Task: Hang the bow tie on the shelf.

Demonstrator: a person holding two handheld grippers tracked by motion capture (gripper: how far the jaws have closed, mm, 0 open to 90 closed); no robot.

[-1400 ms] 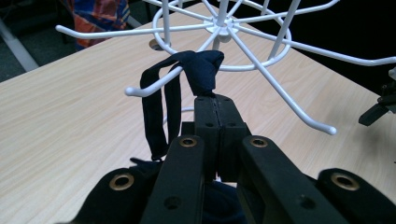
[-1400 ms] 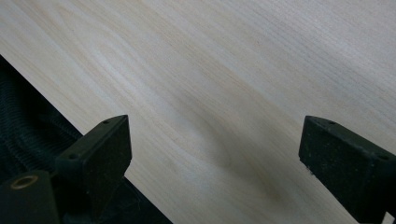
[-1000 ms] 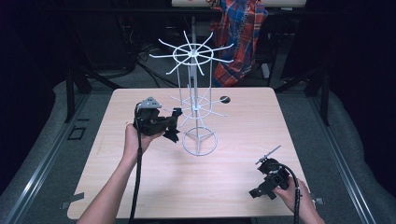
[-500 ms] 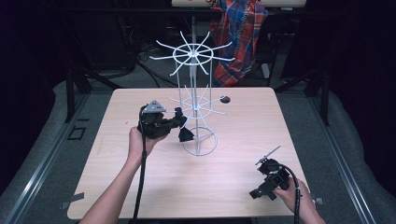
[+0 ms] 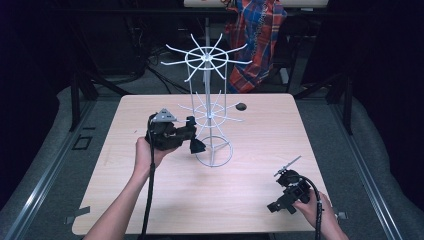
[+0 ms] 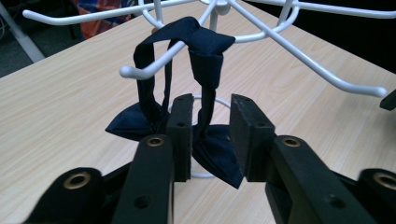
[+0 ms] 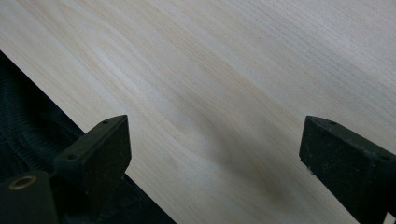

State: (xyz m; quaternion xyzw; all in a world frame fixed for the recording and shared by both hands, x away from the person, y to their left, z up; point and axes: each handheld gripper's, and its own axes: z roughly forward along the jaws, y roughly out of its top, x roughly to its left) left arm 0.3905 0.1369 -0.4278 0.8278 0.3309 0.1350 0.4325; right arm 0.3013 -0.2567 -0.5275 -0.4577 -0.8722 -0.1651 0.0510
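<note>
A white wire rack point(image 5: 207, 59) with two tiers of hooks stands mid-table. A dark navy cloth piece with a looped strap point(image 6: 205, 46) hangs over a lower hook point(image 6: 140, 70), and its pouch-like ends dangle near the rack's base ring. My left gripper point(image 6: 211, 105) sits right at it, jaws apart, the strap running between them without being pinched. From above, the left gripper point(image 5: 191, 140) is against the rack's left side with the cloth point(image 5: 198, 146) at its tips. My right gripper point(image 5: 274, 206) rests near the table's front right edge, jaws wide open, nothing between them point(image 7: 215, 135).
A small dark object point(image 5: 241, 106) lies on the table behind the rack. A plaid cloth point(image 5: 260, 40) drapes over something beyond the far edge. The right gripper view shows the table's edge and dark floor point(image 7: 28, 121) beside it.
My left gripper carried the navy cloth rightward to the rack and its strap now hangs over a lower hook. The right gripper has stayed put.
</note>
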